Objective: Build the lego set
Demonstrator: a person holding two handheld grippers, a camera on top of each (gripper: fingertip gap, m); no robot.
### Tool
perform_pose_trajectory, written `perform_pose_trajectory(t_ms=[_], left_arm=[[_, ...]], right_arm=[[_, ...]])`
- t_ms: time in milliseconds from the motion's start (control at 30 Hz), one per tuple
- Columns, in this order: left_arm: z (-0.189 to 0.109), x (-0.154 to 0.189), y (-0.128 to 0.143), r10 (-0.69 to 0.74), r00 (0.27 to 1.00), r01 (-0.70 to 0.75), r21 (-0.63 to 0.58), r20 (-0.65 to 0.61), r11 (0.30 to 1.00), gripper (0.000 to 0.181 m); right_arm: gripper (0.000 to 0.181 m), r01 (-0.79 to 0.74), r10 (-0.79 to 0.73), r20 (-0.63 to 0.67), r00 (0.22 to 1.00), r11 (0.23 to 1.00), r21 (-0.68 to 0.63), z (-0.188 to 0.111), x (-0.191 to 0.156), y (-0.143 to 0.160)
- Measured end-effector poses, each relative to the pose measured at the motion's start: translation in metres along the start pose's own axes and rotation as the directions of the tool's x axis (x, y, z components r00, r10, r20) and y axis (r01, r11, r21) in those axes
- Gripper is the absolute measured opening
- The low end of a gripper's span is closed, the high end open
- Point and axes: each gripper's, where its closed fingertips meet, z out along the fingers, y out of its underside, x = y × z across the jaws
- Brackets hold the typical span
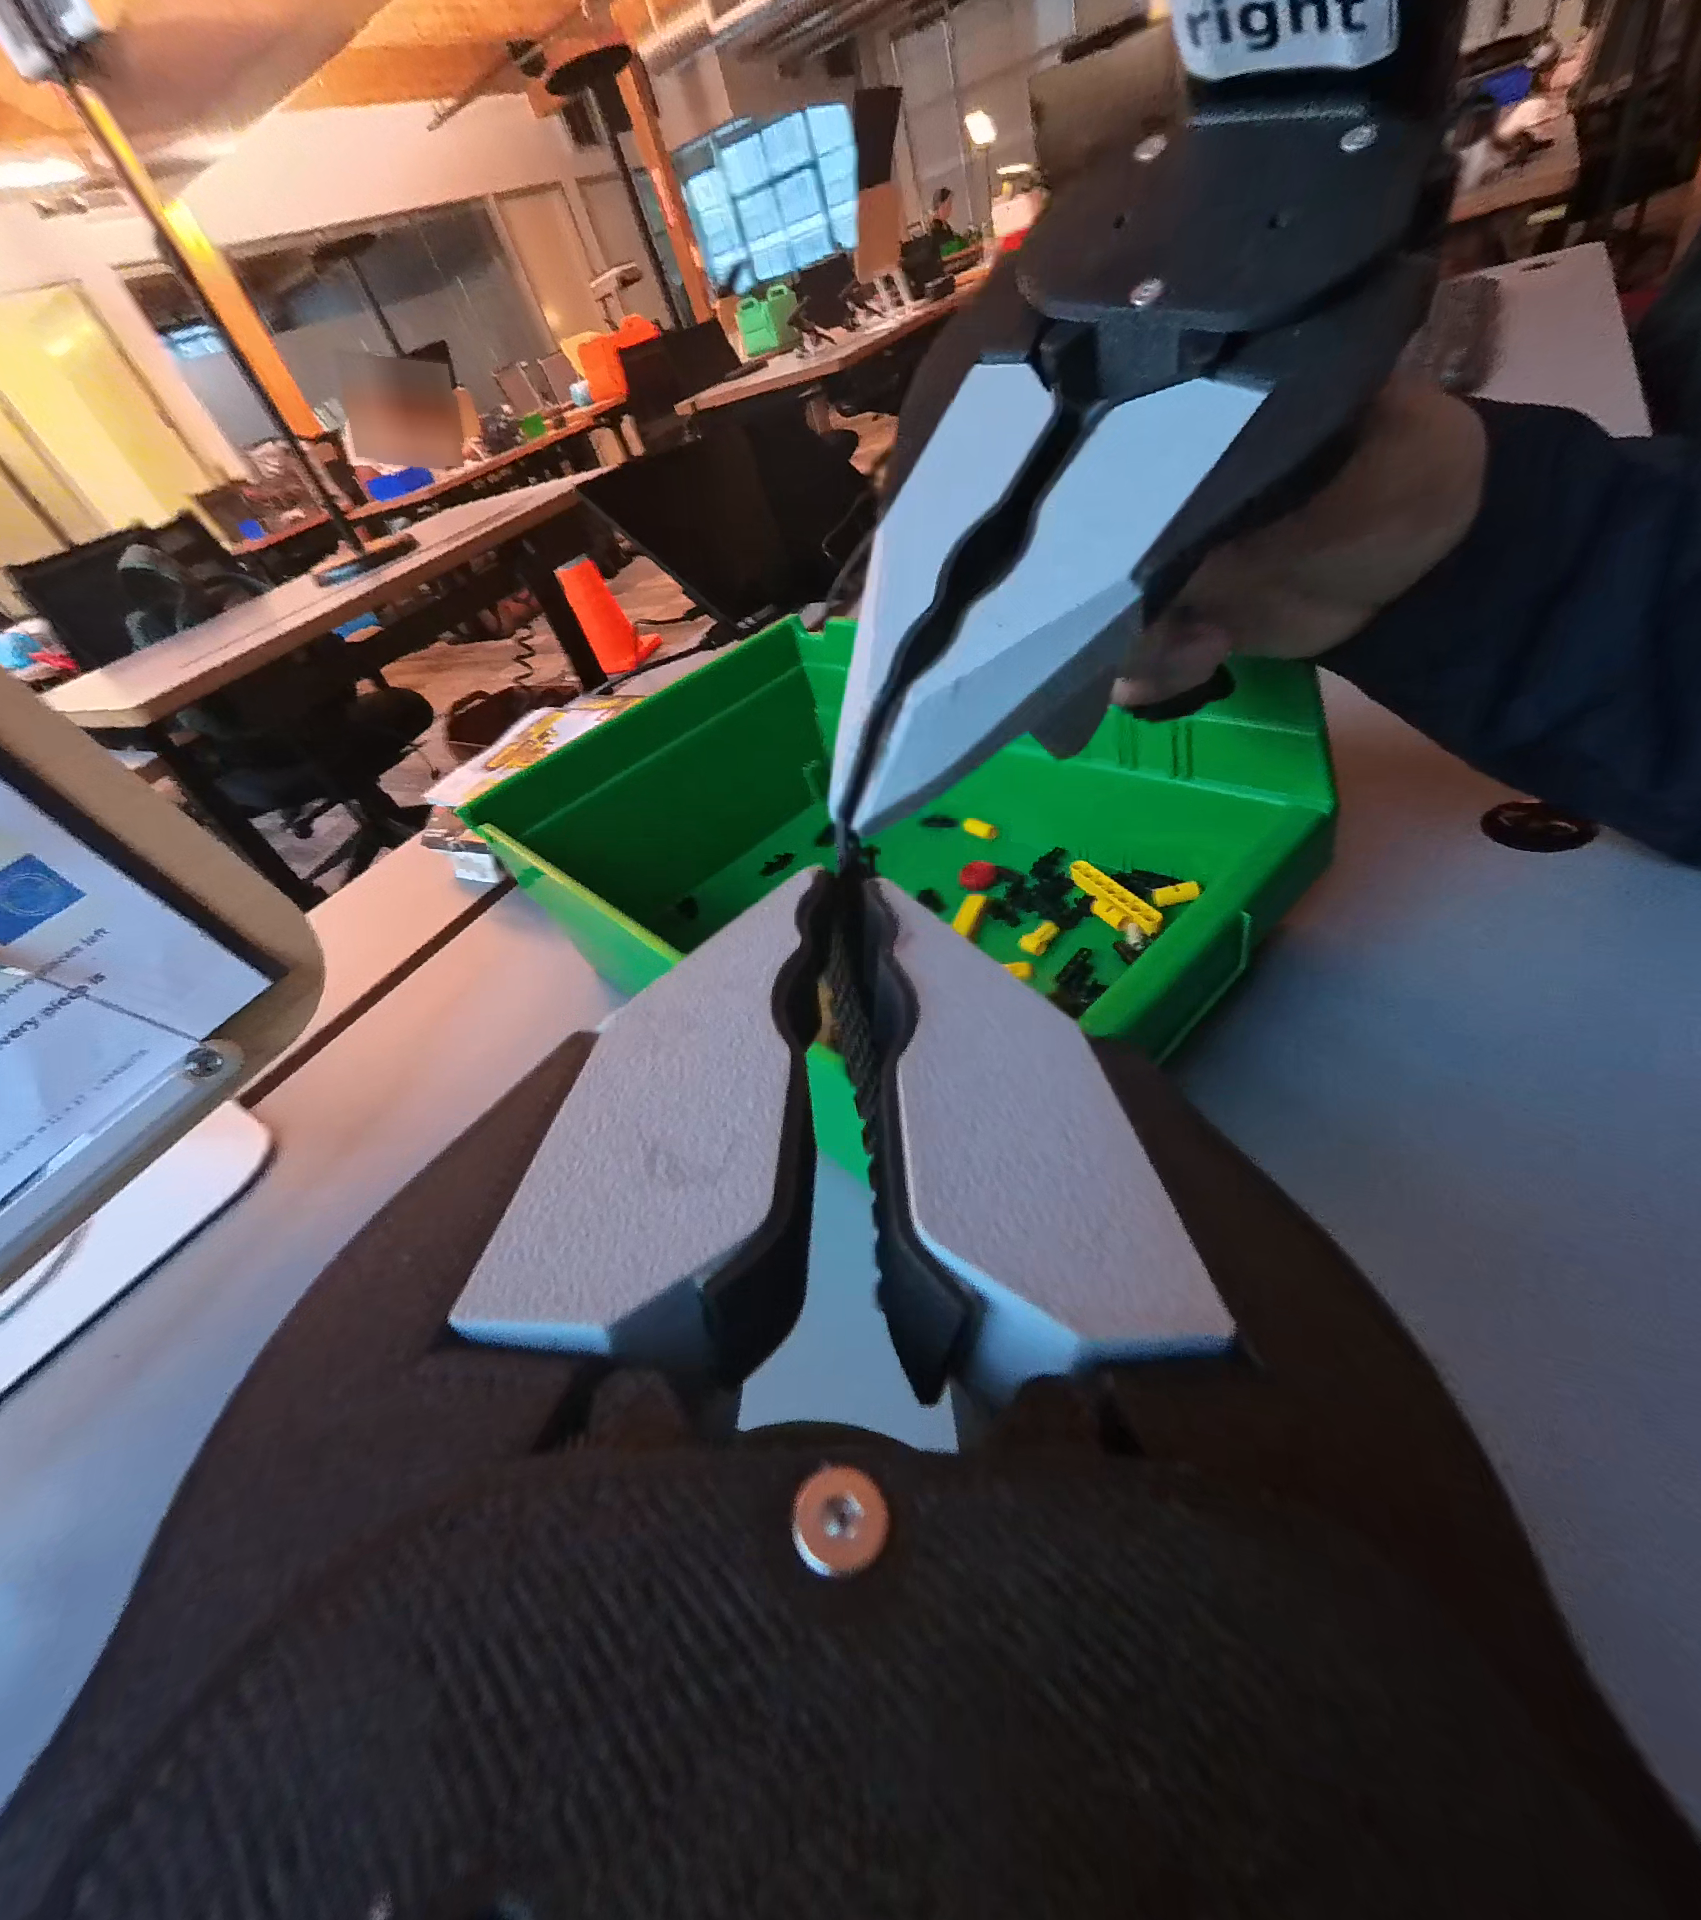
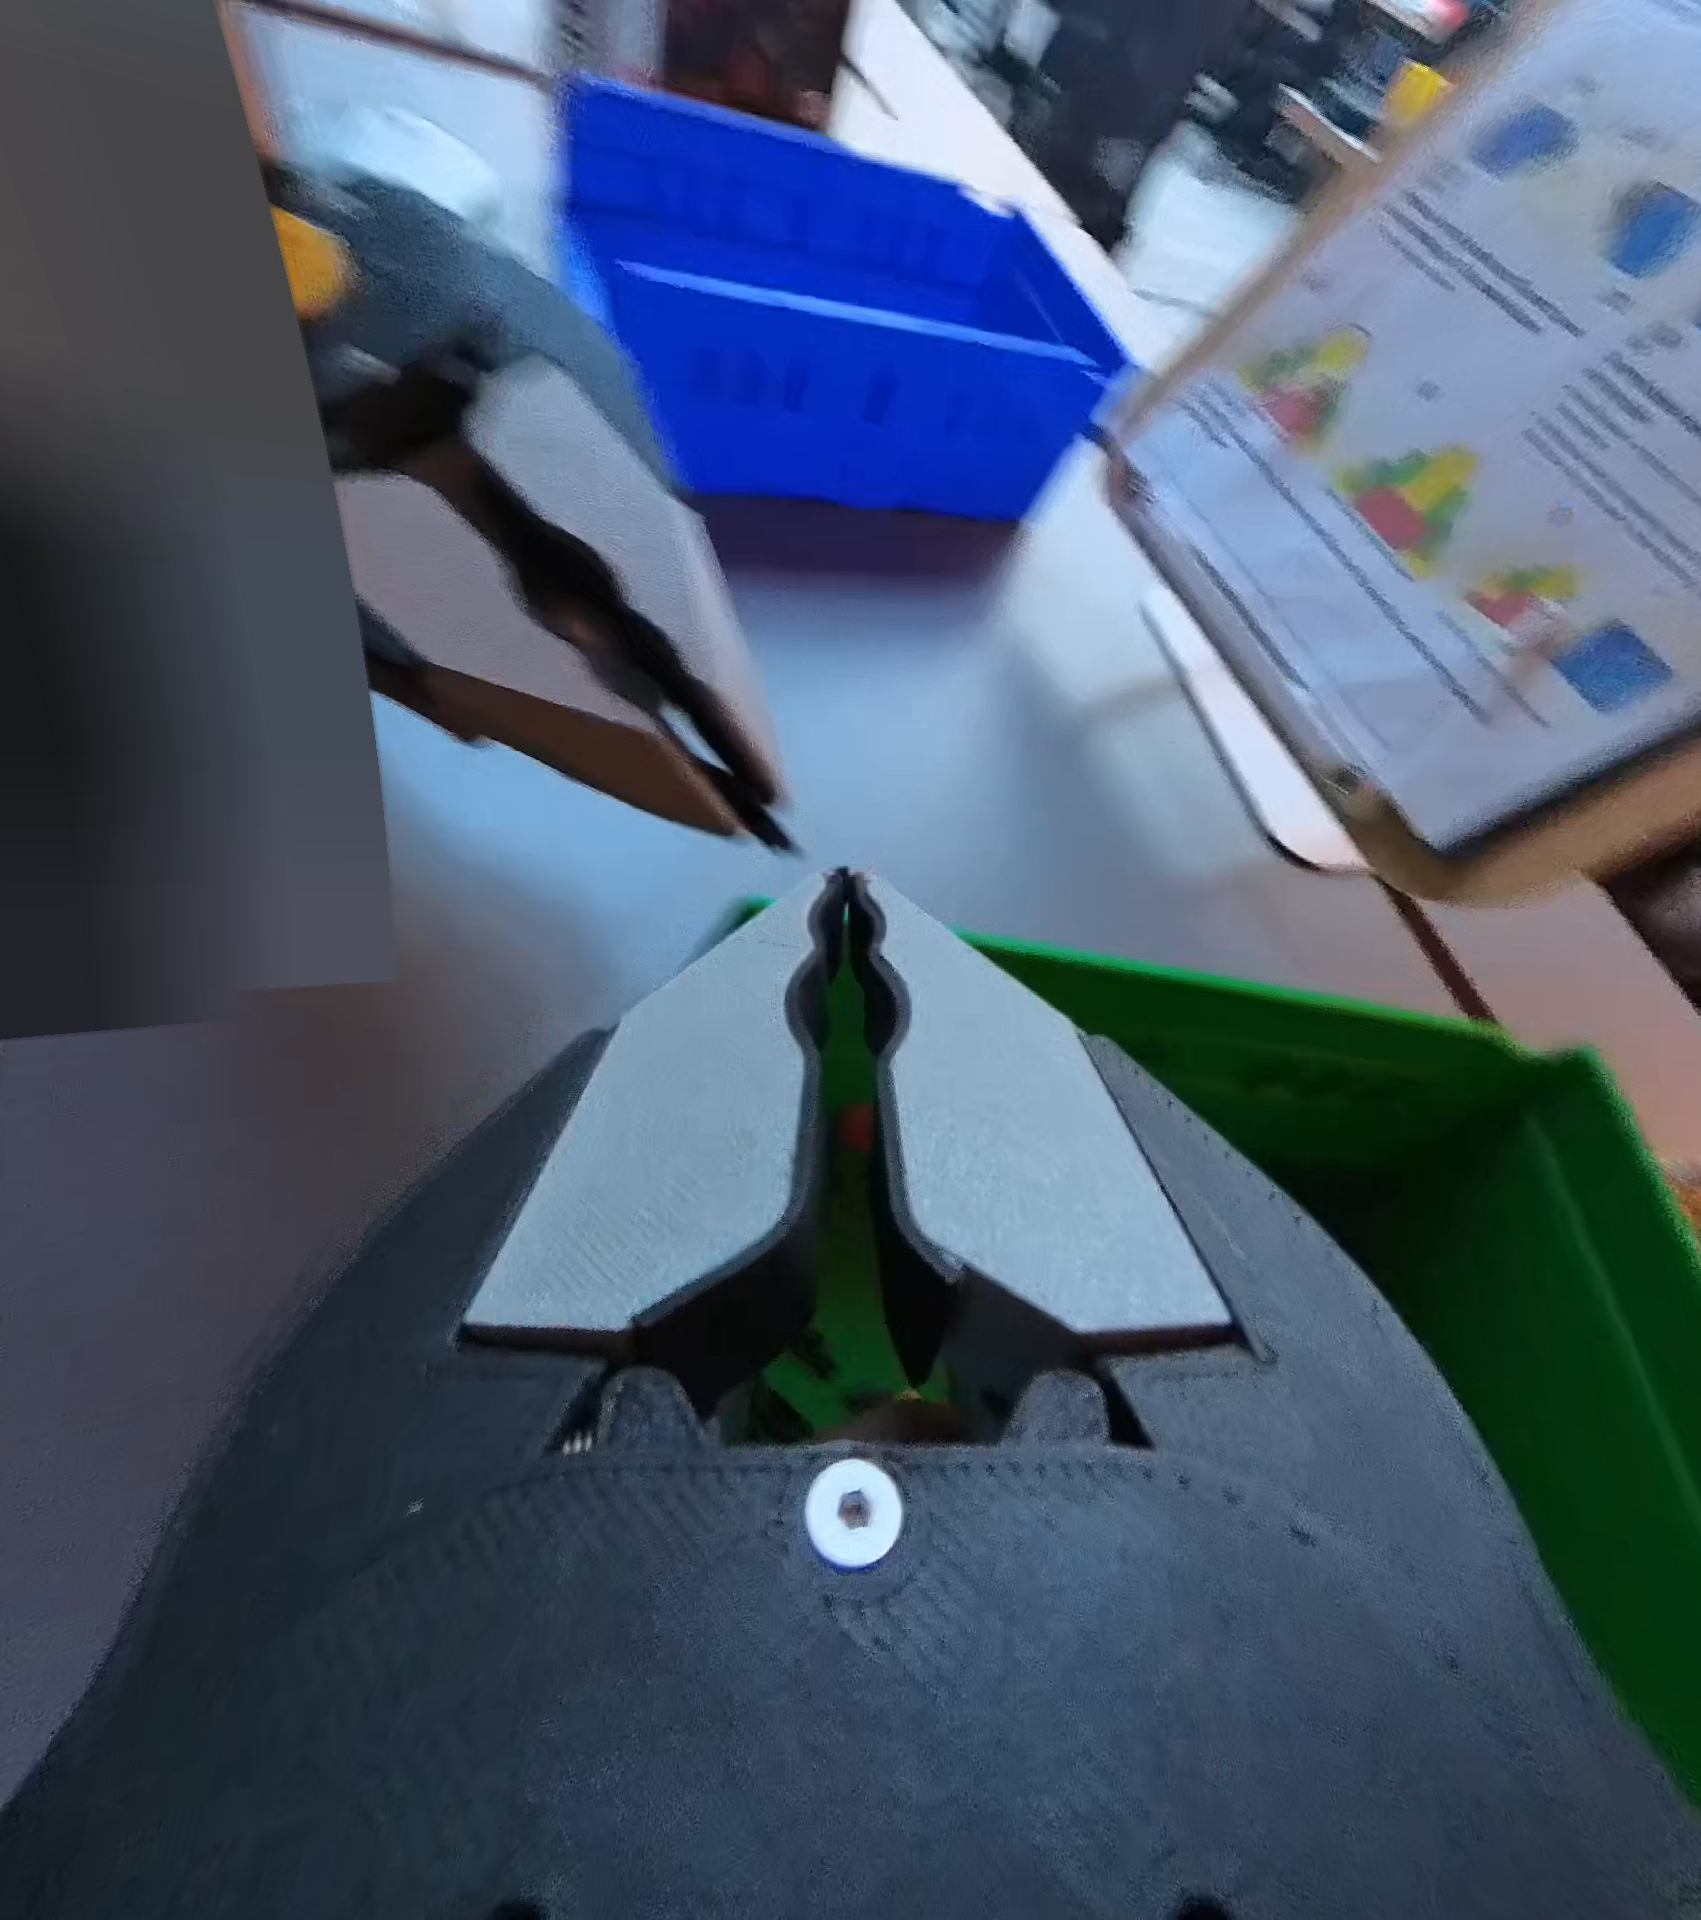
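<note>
My left gripper (image 1: 848,894) is shut, with a small black lego piece (image 1: 853,860) sticking out of its tips. My right gripper (image 1: 841,826) comes down from the upper right, shut, and its tips meet the top of that piece. Both hang over the near edge of a green bin (image 1: 680,769). The bin holds several loose pieces, including a yellow beam (image 1: 1116,894) and a red round part (image 1: 978,873). The right wrist view is blurred. It shows my right gripper (image 2: 846,883) shut, the left gripper (image 2: 773,826) just beyond its tips and the green bin (image 2: 1448,1091) below.
An instruction board (image 1: 46,935) stands at the left of the grey table, and it also shows in the right wrist view (image 2: 1500,468). A blue bin (image 2: 825,343) sits farther along the table. A yellow booklet (image 1: 534,743) lies behind the green bin. Left and right tips are no more than a few centimetres apart.
</note>
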Motion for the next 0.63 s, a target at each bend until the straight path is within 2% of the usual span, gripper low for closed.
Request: perform_pose_trajectory(t_ms=[67,167,200,267,300,367,433,633], left_arm=[[-0.003,-0.006,-0.001,-0.001,1.0,0.001,0.01,0.022,1.0,0.001],[-0.003,-0.005,-0.002,-0.065,0.998,0.065,0.017,-0.024,0.998,0.001],[-0.002,-0.004,0.0,-0.065,0.998,0.065,0.012,-0.026,0.998,0.001],[0.0,-0.003,0.005,-0.057,0.998,0.057,-0.01,-0.026,0.998,0.001],[0.001,-0.002,0.005,-0.056,0.998,0.056,-0.013,-0.031,0.998,0.001],[0.003,0.001,0.007,-0.051,0.998,0.051,-0.021,-0.041,0.998,0.002],[0.003,0.002,0.006,-0.04,0.998,0.04,-0.017,-0.039,0.999,0.002],[-0.001,0.011,-0.004,-0.046,0.995,0.049,0.032,-0.092,0.998,0.001]], right_arm=[[0.0,-0.009,0.007,-0.068,0.998,0.999,-0.035,-0.007,0.018,0.01],[0.0,-0.055,0.056,0.017,0.998,0.997,-0.057,-0.011,0.011,0.018],[0.0,-0.06,0.06,-0.005,0.998,0.993,-0.104,-0.009,0.014,0.027],[0.025,-0.047,0.025,-0.098,0.995,0.973,-0.225,-0.004,0.028,0.049],[0.029,-0.045,0.018,-0.109,0.994,0.968,-0.248,-0.001,0.029,0.054],[0.028,-0.067,0.058,-0.05,0.997,0.976,-0.208,0.003,0.019,0.047],[0.027,-0.076,0.069,-0.045,0.997,0.984,-0.163,0.001,0.019,0.038],[0.001,0.123,-0.122,0.035,0.992,0.992,-0.028,-0.001,-0.014,0.006]])
